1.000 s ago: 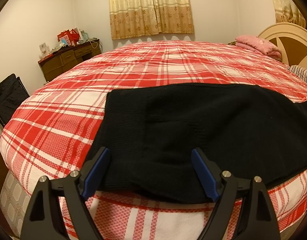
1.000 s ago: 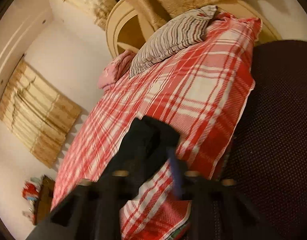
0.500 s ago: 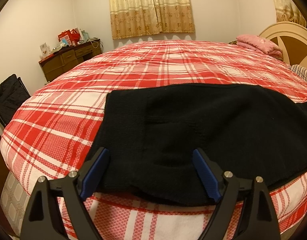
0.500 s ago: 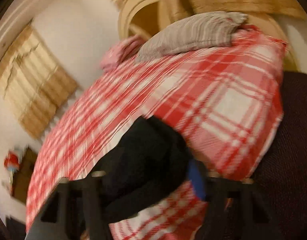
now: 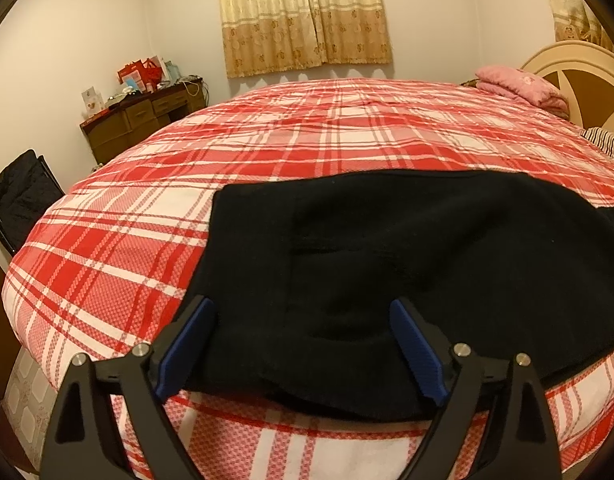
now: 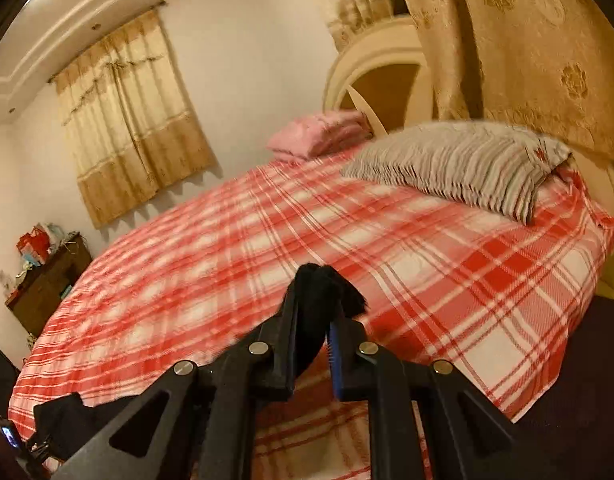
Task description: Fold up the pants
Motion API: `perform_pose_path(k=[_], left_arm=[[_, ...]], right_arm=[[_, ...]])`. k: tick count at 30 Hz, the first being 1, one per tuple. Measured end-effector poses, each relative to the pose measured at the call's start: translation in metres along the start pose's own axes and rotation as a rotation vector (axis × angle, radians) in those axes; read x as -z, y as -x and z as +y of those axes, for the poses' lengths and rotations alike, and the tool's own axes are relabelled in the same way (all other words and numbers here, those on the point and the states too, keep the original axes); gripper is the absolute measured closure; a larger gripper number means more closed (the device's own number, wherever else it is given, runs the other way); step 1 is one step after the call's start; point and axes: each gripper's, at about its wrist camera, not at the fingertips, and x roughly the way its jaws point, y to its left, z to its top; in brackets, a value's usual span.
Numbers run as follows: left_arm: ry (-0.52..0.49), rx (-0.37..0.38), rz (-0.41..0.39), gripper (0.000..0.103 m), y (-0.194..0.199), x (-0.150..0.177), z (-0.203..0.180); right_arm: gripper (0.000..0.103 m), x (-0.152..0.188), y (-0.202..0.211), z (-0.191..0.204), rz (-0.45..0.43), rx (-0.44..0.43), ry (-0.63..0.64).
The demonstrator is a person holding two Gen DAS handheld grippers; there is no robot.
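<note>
The left gripper [image 5: 303, 344] is held spread wide over the near edge of the black pants [image 5: 407, 264], which are laid flat on the plaid bed [image 5: 307, 144]. One pant end [image 6: 321, 292] is pinched in the right gripper [image 6: 313, 320], raised above the bed, before the striped pillow [image 6: 463, 164].

One pants [image 5: 387, 264] lies on one bed [image 5: 299, 144]. Two pillows are there: one pink [image 6: 319, 134], one striped [image 6: 463, 164]. Two tools [image 5: 303, 344] [image 6: 313, 320], one dresser [image 5: 143, 120].

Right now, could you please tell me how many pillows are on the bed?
2: a grey striped pillow at the near side of the cream headboard, and a pink pillow at the far side. None other shows.
</note>
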Motion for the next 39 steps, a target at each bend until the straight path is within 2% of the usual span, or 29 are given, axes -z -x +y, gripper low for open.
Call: perform_pose_path(k=[3,4,5,6,7,8,10,11,12,13,16,18,21,24,28,33,39], left_arm=[[-0.013,-0.002,-0.007,0.009,0.001,0.000,-0.002],[-0.016,-0.001,-0.006,0.009,0.001,0.000,-0.001],[-0.017,0.002,-0.005,0.009,0.000,-0.001,-0.001],[-0.018,0.004,-0.005,0.009,0.001,-0.001,-0.001],[-0.019,0.004,-0.005,0.009,0.001,0.000,0.000],[-0.019,0.002,-0.006,0.008,0.001,-0.001,-0.001],[-0.019,-0.002,-0.007,0.008,0.001,-0.001,-0.001],[-0.018,-0.003,-0.007,0.008,0.001,-0.001,-0.001],[-0.018,-0.004,-0.007,0.008,0.001,-0.001,-0.001],[-0.018,-0.003,-0.006,0.008,0.001,-0.001,-0.001],[-0.014,-0.004,-0.003,0.008,0.001,-0.001,-0.001],[-0.014,-0.008,-0.002,0.008,0.001,-0.001,-0.003],[-0.013,-0.008,0.000,0.008,0.002,0.000,-0.003],[-0.013,-0.008,0.000,0.008,0.001,-0.001,-0.004],[-0.014,-0.009,0.000,0.008,0.002,-0.001,-0.004],[-0.013,-0.011,-0.003,0.008,0.001,-0.001,-0.005],[-0.012,-0.011,-0.002,0.008,0.001,-0.001,-0.005]], right_arm=[[0.089,0.021,-0.040,-0.031,0.131,0.088,-0.049],[0.088,0.031,-0.048,-0.042,0.157,0.077,-0.080],[0.086,0.034,-0.042,-0.048,0.104,0.039,-0.097],[0.076,0.036,-0.035,-0.054,0.087,0.033,-0.132],[0.073,0.038,-0.026,-0.063,0.068,0.024,-0.204],[0.070,0.039,-0.016,-0.070,0.049,0.053,-0.254],[0.069,0.040,0.010,-0.077,-0.025,0.175,-0.308],[0.069,0.040,0.022,-0.076,-0.066,0.174,-0.304],[0.069,0.040,0.029,-0.074,-0.088,0.150,-0.294],[0.069,0.039,0.037,-0.067,-0.097,0.089,-0.276],[0.069,0.040,0.034,-0.052,-0.059,-0.032,-0.266],[0.069,0.041,0.024,-0.045,-0.038,-0.056,-0.281],[0.069,0.050,0.004,-0.043,0.022,-0.051,-0.315],[0.069,0.055,-0.011,-0.041,0.073,-0.010,-0.326],[0.068,0.055,-0.012,-0.041,0.078,0.000,-0.342],[0.052,0.058,-0.011,-0.041,0.071,-0.026,-0.374],[0.052,0.042,-0.024,-0.037,0.031,-0.040,-0.347]])
